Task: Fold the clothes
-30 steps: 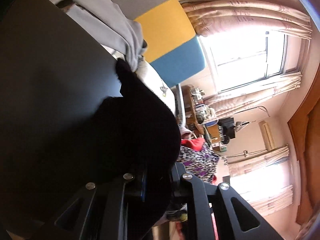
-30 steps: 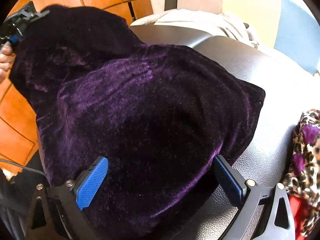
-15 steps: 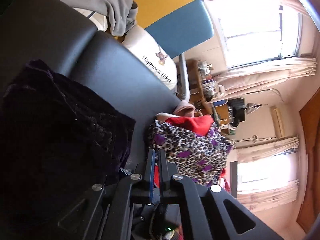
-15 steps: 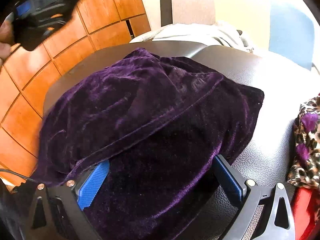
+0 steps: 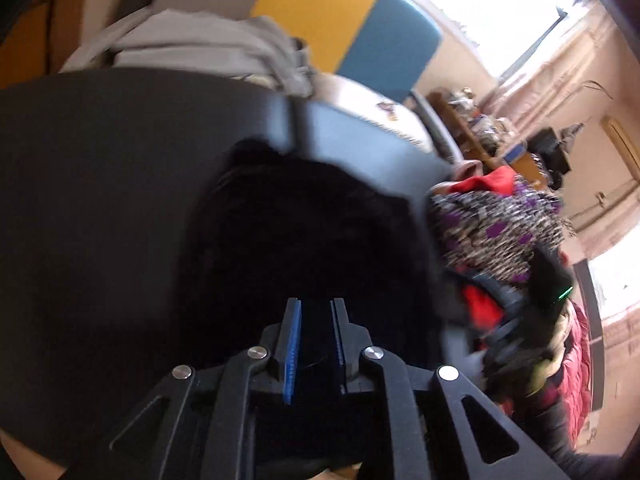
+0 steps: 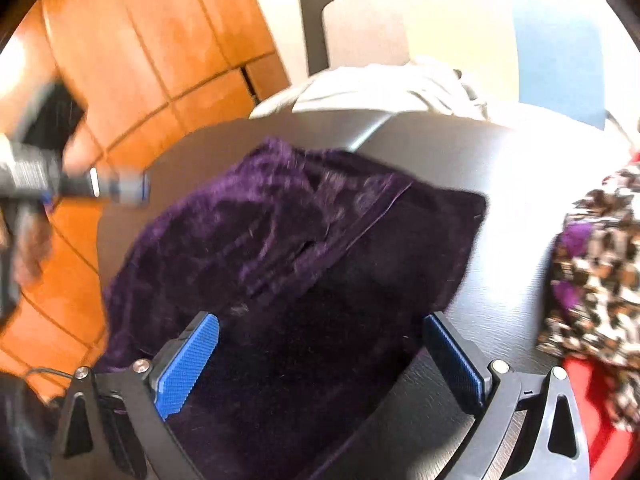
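Closest to me, my right hand-held gripper (image 6: pixel 320 360) is spread wide with the blue pads (image 6: pixel 188 364) on either side of the purple velvet garment (image 6: pixel 304 264), nothing pinched, the near edge of the cloth just lying between the jaws. My left hand-held gripper (image 5: pixel 314 340) has its pads a narrow gap apart, and it looks empty from its own view, though the cloth under it reads almost black there so I can't swear nothing is caught. The garment itself sits on the black padded surface (image 6: pixel 500 208), which looks more like a leather seat or bench than a desk, half folded with one layer flopped over the other and a hem line running diagonally across it. My guess is it handles soft and floppy with a bit of weight, and velvet pile tends to grip itself, so layers may drag instead of sliding. I'd take it at a corner or along that hemmed edge, not in the bunched middle. The long axis seems to run from my near left up toward the far right corner, which ends in a fairly square corner. Off to the right is a leopard print garment (image 6: pixel 596 264) with something red (image 6: pixel 592 396) under it, apart from the velvet. Farther back there's a grey folded garment (image 6: pixel 384 92), then the yellow and blue panels (image 5: pixel 348 28) and a bright window (image 5: pixel 508 12).
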{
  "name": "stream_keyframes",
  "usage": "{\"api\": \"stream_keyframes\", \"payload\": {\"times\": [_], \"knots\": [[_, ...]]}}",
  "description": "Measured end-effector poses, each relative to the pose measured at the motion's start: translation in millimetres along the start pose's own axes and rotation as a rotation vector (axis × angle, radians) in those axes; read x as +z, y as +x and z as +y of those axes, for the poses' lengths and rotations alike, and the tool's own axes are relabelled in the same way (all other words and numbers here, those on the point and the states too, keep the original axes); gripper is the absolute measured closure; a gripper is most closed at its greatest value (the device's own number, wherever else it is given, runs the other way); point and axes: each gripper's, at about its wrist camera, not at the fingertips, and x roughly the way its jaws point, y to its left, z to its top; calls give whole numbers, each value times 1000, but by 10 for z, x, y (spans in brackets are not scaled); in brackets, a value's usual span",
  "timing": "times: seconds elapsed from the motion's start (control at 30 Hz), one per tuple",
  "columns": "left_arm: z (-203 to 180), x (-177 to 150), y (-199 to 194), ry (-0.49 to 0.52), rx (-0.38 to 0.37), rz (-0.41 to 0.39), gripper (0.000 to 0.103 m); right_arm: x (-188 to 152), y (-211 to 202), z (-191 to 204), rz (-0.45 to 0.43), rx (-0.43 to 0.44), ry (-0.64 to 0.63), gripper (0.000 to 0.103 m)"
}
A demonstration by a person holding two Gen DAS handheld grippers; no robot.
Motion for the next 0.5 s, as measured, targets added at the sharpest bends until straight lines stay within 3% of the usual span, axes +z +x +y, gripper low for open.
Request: {"api": "stream_keyframes", "payload": {"times": [0.13, 0.3, 0.5], "knots": [[402, -326, -129, -63, 3, -34, 89, 113, -60, -19, -57, 113, 158, 6], [619, -583, -229, -75, -38, -48, 85, 168, 280, -91, -38, 107, 330, 23], [582, -671, -193, -42, -86, -51, 84, 351, 528, -100, -56, 67, 410, 23]]}}
